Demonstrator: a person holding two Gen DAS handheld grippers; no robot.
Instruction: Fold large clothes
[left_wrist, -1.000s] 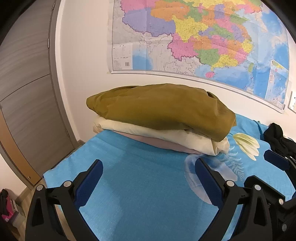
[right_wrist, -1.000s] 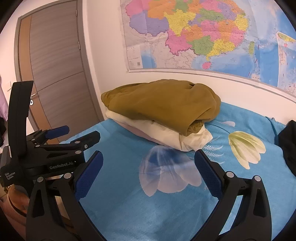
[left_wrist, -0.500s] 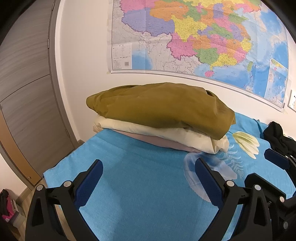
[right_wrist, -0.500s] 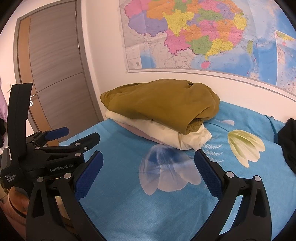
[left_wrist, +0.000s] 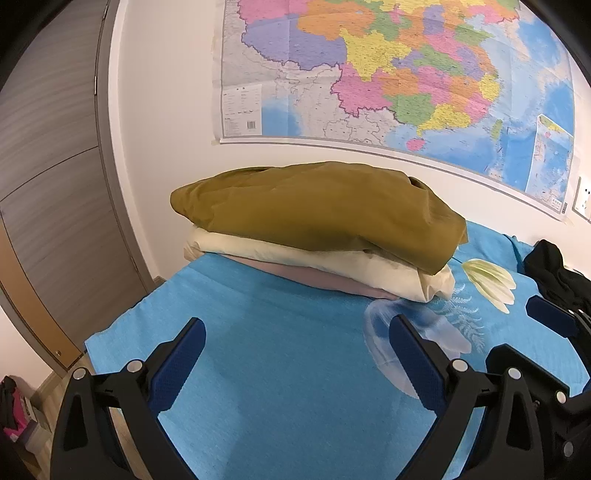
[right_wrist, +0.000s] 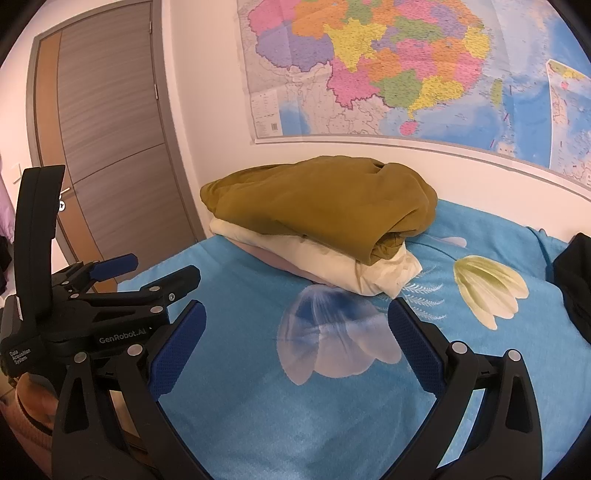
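Your left gripper (left_wrist: 295, 354) hangs over the blue bed sheet (left_wrist: 280, 369) with its two blue-padded fingers (left_wrist: 177, 365) spread wide and nothing between them. Straight ahead of those fingers, well beyond the tips, sits the stack of folded clothes: an olive-brown garment (left_wrist: 321, 210) on top, a cream garment (left_wrist: 332, 260) under it, and a pale pink garment (left_wrist: 325, 278) at the bottom, all lying flat on the sheet close to the wall. Off past your right-hand finger, at the far edge of the bed, lies a crumpled black garment (left_wrist: 554, 269), not folded.

Your right gripper (right_wrist: 295, 350) is likewise empty, its fingers (right_wrist: 413, 350) held far apart above the sheet. Between them, just beyond the tips, you see the printed white flower (right_wrist: 332, 343) on the sheet; the folded stack lies ahead of that, slightly toward your left finger, with the olive-brown garment overhanging the cream one at the near end. A printed yellow-green tulip (right_wrist: 491, 288) shows beyond the right finger, and the black garment sits at the far right edge of this view, only partly seen. Your left gripper appears just outside the left finger, close alongside.

Behind the stack a large coloured wall map (left_wrist: 388, 74) hangs on the white wall, and a grey wood-grain door (right_wrist: 110, 110) stands to the left of it.
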